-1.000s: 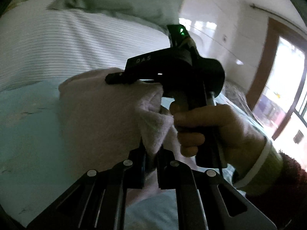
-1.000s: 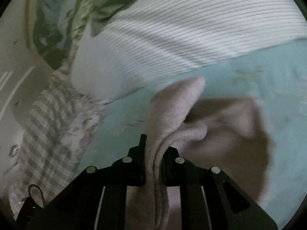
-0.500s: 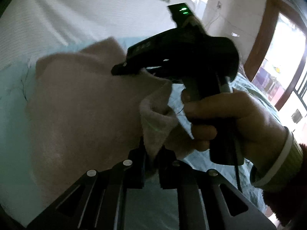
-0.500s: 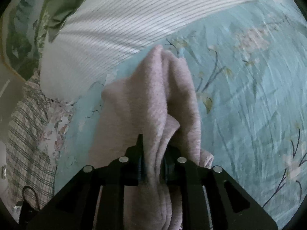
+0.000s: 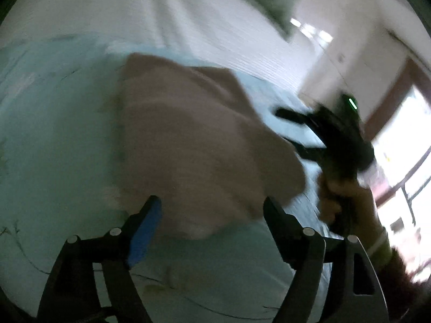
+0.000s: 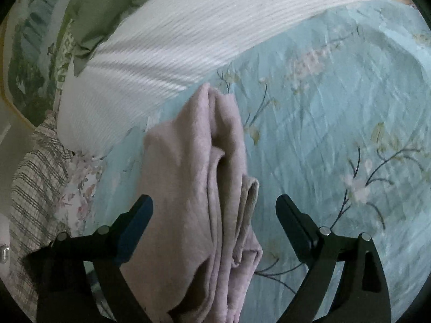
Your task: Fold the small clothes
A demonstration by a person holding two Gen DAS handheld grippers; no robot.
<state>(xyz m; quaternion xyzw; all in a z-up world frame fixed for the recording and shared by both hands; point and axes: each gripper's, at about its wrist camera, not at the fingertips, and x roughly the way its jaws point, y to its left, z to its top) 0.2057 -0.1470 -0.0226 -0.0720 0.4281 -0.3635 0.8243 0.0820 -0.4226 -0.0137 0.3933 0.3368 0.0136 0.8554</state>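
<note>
Right wrist view: the pink garment (image 6: 204,188) is laid folded on the bed's floral sheet (image 6: 336,107). Both the right gripper (image 6: 214,210) and left gripper (image 5: 212,210) have just been opened, fingers released, the garment lying loose between them.

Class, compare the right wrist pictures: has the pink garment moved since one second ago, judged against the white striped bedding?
Yes. The pink garment has dropped onto the floral sheet, its top nearer the white striped bedding. The right gripper jaws have just opened, releasing it.
</note>
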